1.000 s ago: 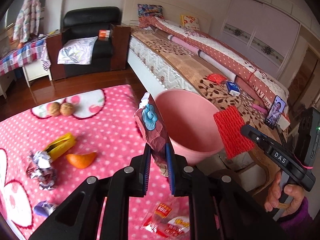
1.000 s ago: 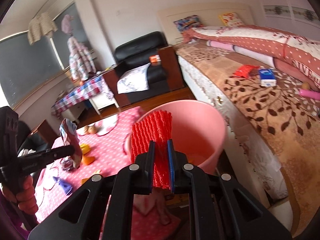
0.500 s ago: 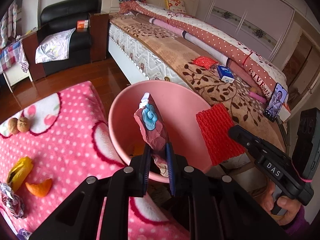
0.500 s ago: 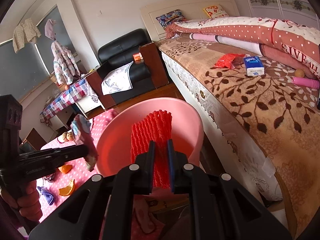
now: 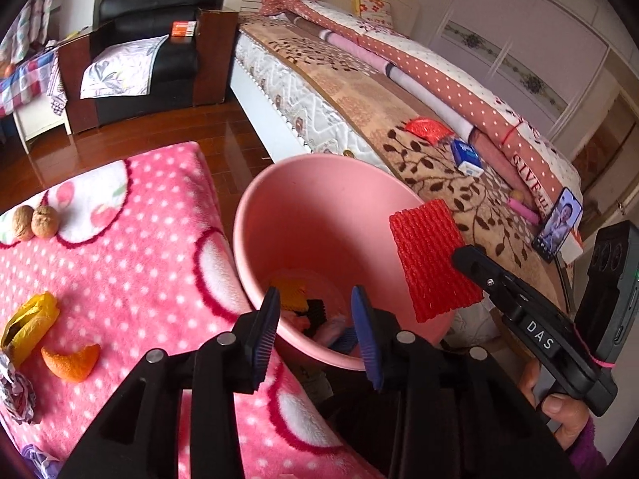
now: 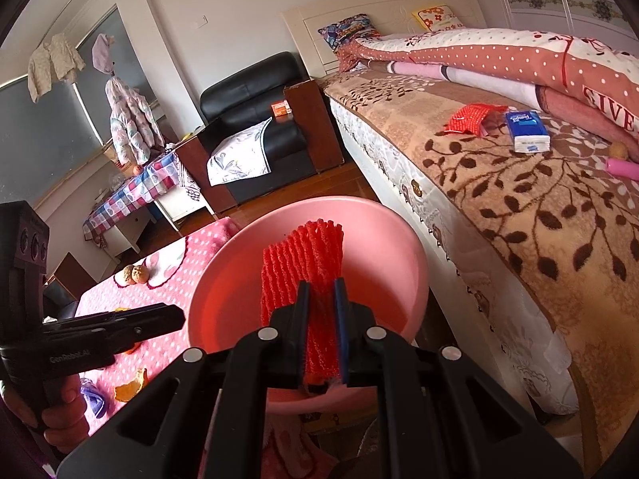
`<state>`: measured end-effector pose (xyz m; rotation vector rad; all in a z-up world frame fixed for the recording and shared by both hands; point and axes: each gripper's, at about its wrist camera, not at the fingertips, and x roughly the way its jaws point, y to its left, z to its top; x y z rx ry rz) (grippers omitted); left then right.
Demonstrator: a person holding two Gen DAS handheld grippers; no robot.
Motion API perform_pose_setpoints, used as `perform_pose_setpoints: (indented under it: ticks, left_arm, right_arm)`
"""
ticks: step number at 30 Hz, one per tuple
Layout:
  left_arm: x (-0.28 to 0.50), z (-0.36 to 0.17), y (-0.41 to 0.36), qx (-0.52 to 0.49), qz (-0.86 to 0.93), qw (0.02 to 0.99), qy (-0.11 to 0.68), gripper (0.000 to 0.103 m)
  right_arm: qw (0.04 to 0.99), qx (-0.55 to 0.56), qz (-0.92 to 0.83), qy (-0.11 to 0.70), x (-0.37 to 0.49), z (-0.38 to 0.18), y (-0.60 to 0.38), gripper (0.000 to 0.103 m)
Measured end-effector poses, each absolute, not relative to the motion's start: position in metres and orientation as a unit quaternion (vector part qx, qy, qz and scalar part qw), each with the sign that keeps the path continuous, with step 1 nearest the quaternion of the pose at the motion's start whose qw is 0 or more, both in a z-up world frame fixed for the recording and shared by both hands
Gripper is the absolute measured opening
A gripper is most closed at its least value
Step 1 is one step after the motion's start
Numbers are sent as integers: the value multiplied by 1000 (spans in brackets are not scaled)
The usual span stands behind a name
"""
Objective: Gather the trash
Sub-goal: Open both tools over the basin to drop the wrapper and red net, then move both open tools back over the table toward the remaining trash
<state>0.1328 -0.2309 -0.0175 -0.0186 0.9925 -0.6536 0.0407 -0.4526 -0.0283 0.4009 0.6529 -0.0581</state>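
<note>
The pink bin [image 5: 247,215] stands on the floor between the table and the bed, with several scraps [image 5: 295,295] at its bottom. My left gripper [image 5: 315,319] hangs over the bin's near rim; its jaws are opening and nothing is between them. A red foam net [image 6: 303,255] sticks up over the bin [image 6: 399,239], and my right gripper [image 6: 321,291] is shut on it. In the left wrist view the red foam net [image 5: 431,263] and the right gripper [image 5: 463,257] sit above the bin's right rim. The left gripper [image 6: 175,317] shows at the bin's left.
The table's pink dotted blanket [image 5: 120,263] carries an orange peel [image 5: 72,361], a yellow wrapper [image 5: 28,323], crumpled foil [image 5: 14,391] and two walnuts [image 5: 34,221]. The bed [image 5: 359,92] runs along the right, with a phone [image 5: 559,227] on it.
The left gripper carried the wrapper from the table to above the bin, then its jaws spread and the wrapper is gone from them. The right gripper with the red net came closer over the bin.
</note>
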Motion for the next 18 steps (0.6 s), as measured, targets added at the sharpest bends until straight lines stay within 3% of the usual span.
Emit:
perform_pose_setpoints:
  ticks: [7,12,18]
  left_arm:
    - [130,-6,-207,-20,-297,843,449,38]
    - [125,2,-192,-25,-291,850,438,40]
    - [119,12,-169,-37,-277,860,428,40]
  right_arm:
    - [927,207,-36,311,43,-25,-453,15]
    - [922,222,-35,315,42,-26,-456,34]
    - [924,218,-40,311,37,-21,-457,36]
